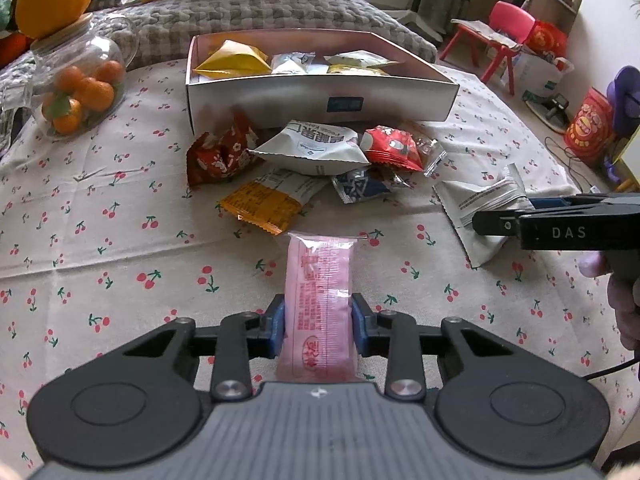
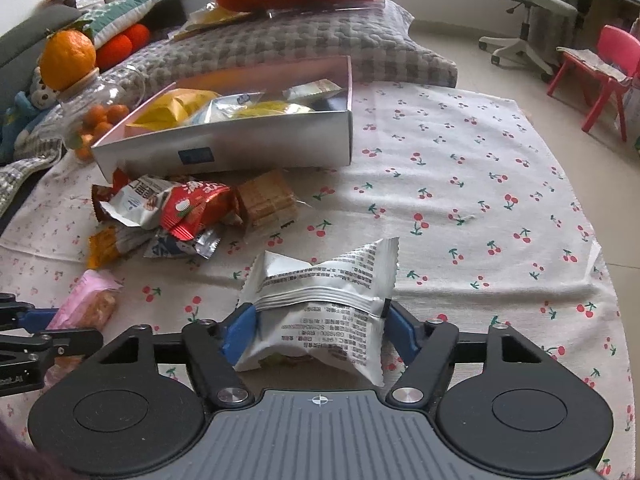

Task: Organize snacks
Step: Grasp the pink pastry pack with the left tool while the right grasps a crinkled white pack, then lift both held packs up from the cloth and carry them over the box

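Observation:
My left gripper (image 1: 319, 316) is shut on a pink snack bar (image 1: 320, 300) just above the cherry-print cloth. My right gripper (image 2: 316, 328) is shut on a white snack packet (image 2: 320, 300); the packet also shows in the left wrist view (image 1: 480, 208) at the right. A silver box (image 1: 320, 100) with several snacks inside stands at the far side; it also shows in the right wrist view (image 2: 240, 148). A loose pile of snacks (image 1: 312, 160) lies in front of the box, also seen in the right wrist view (image 2: 180, 208).
A glass jar of small oranges (image 1: 80, 80) with an orange on its lid stands left of the box. A grey checked cushion (image 1: 260, 16) lies behind the box. A pink chair (image 1: 496, 36) and red bags (image 1: 588, 124) stand on the floor to the right.

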A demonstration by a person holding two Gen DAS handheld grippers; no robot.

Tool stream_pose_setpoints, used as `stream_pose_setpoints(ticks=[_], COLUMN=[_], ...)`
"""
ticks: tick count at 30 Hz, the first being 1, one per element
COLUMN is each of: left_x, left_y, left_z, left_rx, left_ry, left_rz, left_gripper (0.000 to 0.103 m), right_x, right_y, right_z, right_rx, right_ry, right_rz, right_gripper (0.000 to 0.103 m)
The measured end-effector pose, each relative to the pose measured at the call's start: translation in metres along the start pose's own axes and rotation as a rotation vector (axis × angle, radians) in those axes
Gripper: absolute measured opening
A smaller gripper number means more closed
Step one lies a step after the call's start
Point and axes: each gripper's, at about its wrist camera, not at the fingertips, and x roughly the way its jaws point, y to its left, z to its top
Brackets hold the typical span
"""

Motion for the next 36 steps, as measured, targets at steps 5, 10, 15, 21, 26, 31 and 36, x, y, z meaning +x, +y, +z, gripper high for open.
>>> stream_pose_setpoints(ticks=[5,10,15,21,26,31,36], left_x=[-0.004,-0.008,-0.012,-0.019,-0.026,-0.026,-0.015], left_y=[0.003,0.007,0.012,0.016,0.021,0.024,0.021], left_z=[0.002,0.006,0.009,0.014,0.019,0.021,0.015], left_rx=[-0.009,-0.023,-0.048,-0.067,-0.081,-0.094,-0.087], left_ry=[-0.004,-0.013,-0.013,-0.033,-0.058,-0.056,-0.015], left_rz=[-0.005,-0.018,-0.045,-0.064,-0.068,-0.069,-0.073], left_gripper=[0.03,0.03,0.03,0.029,0.03,0.029,0.029], right_x=[-0.003,-0.01,-0.015,-0.025,-0.032,-0.029,-0.021], right_y=[-0.002,-0.006,-0.012,-0.016,-0.018,-0.016,-0.019], right_z=[0.003,0.006,0.01,0.016,0.02,0.019,0.019], right_rx=[0.059,0.12,0.2,0.264,0.296,0.285,0.326], right_ry=[0.013,0.01,0.017,0.003,-0.001,-0.004,0.025], right_rz=[0.042,0.075,0.111,0.152,0.183,0.186,0.211], right_gripper=[0.052,0.043,0.037,0.031,0.029,0.032,0.032])
